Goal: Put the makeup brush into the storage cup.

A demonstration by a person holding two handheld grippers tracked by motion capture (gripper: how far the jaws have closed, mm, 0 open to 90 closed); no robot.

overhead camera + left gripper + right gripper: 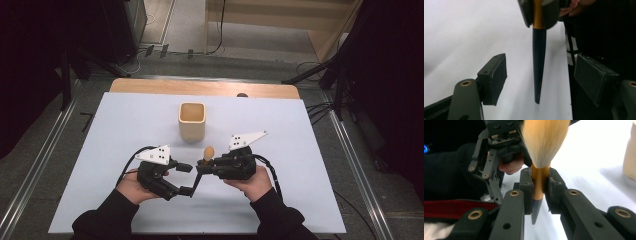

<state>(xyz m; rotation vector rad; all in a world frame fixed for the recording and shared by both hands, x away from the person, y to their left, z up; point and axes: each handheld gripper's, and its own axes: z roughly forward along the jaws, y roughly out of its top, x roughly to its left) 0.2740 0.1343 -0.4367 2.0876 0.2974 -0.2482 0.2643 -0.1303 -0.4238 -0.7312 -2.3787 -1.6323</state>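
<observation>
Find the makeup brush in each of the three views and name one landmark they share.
High view: brush just below centre, upright in the right tool.
Left gripper view: its dark handle hangs from top centre.
Right gripper view: bristles top centre, gold ferrule clamped mid-frame.
Shared landmark: the white table cover.

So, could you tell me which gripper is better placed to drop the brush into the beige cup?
The right gripper: its jaws are shut on the brush, bristles up, with the cup just ahead. The left gripper is open and holds nothing.

Lab-like recording space, white-covered table, floor rails, loose cables, dark surroundings
</observation>
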